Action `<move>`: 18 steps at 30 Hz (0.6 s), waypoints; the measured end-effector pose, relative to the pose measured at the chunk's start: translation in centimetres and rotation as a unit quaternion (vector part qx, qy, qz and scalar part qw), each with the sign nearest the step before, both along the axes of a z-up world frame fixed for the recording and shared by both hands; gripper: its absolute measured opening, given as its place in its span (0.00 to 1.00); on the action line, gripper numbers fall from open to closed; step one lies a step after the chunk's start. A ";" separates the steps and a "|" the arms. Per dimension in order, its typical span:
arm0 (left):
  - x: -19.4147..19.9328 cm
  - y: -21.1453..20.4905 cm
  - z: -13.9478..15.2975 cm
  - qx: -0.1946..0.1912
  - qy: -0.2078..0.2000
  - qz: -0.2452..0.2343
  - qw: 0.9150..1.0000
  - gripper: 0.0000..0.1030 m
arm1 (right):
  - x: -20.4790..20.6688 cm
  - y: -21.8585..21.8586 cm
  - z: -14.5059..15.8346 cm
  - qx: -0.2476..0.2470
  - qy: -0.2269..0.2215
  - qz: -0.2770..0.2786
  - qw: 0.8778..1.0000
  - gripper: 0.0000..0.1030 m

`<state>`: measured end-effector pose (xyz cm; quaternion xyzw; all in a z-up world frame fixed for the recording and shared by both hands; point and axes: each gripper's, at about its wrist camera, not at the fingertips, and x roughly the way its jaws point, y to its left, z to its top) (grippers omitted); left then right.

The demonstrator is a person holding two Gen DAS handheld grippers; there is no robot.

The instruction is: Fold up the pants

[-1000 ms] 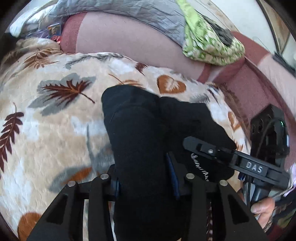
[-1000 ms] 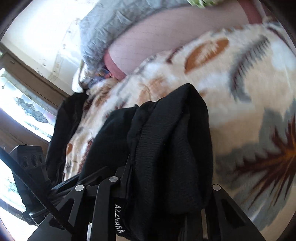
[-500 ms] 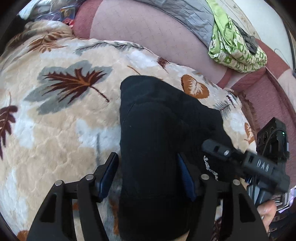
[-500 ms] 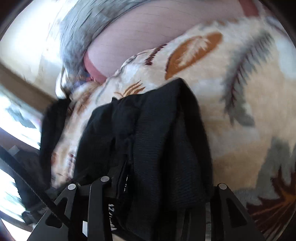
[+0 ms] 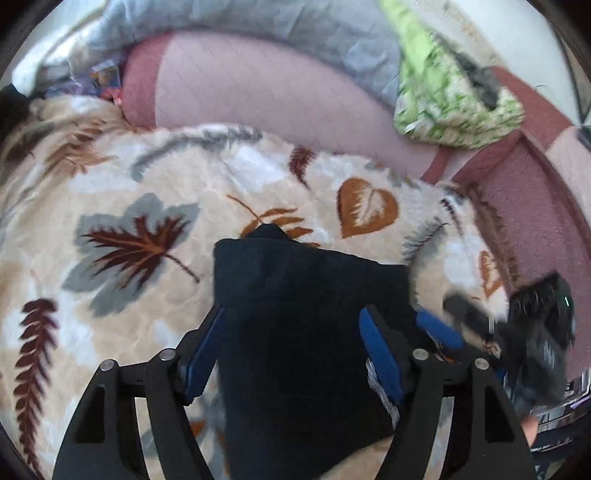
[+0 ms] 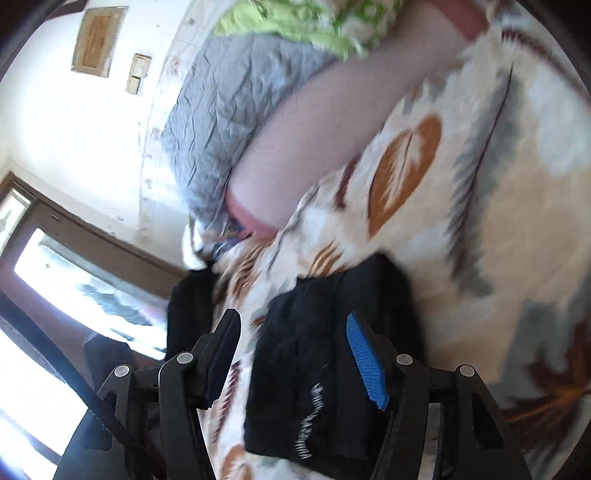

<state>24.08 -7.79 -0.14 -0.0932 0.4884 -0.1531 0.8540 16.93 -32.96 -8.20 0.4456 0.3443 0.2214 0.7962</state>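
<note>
Both grippers — left gripper [image 5: 291, 328], right gripper [image 6: 291, 332] — just opening, released, folded black pants [image 5: 306, 332] on leaf blanket [image 5: 110, 192]

A home bedroom or living room: a leaf-patterned fleece blanket [image 5: 110, 206] covers a bed, with a pink bolster [image 5: 258, 96] behind it, a grey quilt [image 5: 258, 26] above that, and a window [image 6: 55, 295] nearby.
</note>
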 end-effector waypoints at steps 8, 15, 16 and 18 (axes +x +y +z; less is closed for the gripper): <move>4.3 -0.8 -5.1 0.010 0.048 0.018 0.999 0.72 | 1.5 -0.5 -5.0 0.064 0.079 0.011 0.995 0.63; 0.6 0.8 -2.0 -0.005 0.019 0.014 1.000 0.72 | 0.0 0.5 -2.6 -0.027 0.049 0.000 0.998 0.65; -0.6 1.1 -1.5 -0.006 0.013 0.012 1.000 0.72 | -0.5 0.6 -2.1 -0.048 0.044 -0.006 0.998 0.67; -3.2 1.6 -0.5 0.001 -0.004 0.006 1.000 0.73 | -1.5 0.8 -1.2 -0.087 0.036 -0.022 0.995 0.68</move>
